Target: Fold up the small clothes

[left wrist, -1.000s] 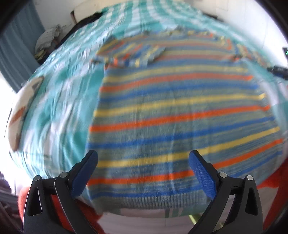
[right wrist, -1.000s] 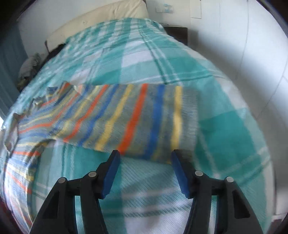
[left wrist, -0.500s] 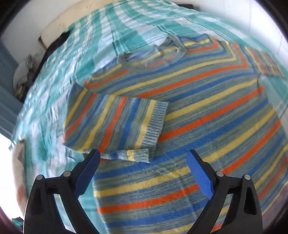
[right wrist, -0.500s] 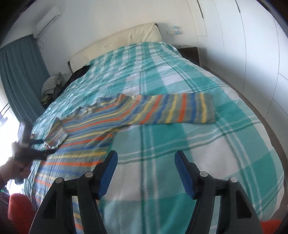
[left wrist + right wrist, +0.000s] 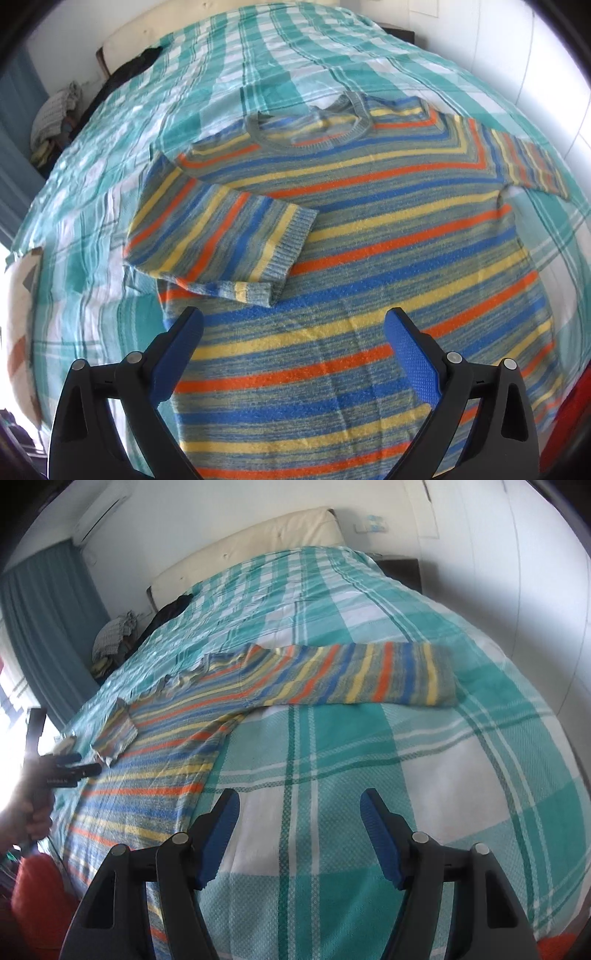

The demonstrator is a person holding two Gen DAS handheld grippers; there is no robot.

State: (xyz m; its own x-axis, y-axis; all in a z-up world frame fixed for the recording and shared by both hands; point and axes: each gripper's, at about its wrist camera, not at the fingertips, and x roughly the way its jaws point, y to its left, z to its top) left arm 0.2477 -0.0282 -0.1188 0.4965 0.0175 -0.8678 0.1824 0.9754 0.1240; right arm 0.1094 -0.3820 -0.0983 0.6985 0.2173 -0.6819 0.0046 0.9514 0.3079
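Observation:
A striped knit sweater [image 5: 388, 258] in blue, yellow and orange lies flat on the bed. Its left sleeve [image 5: 218, 236] is folded over the body. Its right sleeve [image 5: 369, 675] stretches straight out to the side. My left gripper [image 5: 293, 325] is open and empty, hovering over the sweater's lower body. My right gripper [image 5: 299, 808] is open and empty above bare blanket, well short of the stretched sleeve. The left gripper also shows in the right wrist view [image 5: 74, 766], held in a hand.
The bed is covered by a teal and white checked blanket [image 5: 406, 775]. A cream headboard [image 5: 258, 535] stands at the far end, with dark clothes [image 5: 166, 609] and a bundle [image 5: 110, 635] near it. A white wall [image 5: 517, 572] runs along the right.
Both grippers have pulled back and up from the sweater. The left view went from the hem to the whole sweater; the right gripper moved away from the stretched sleeve.

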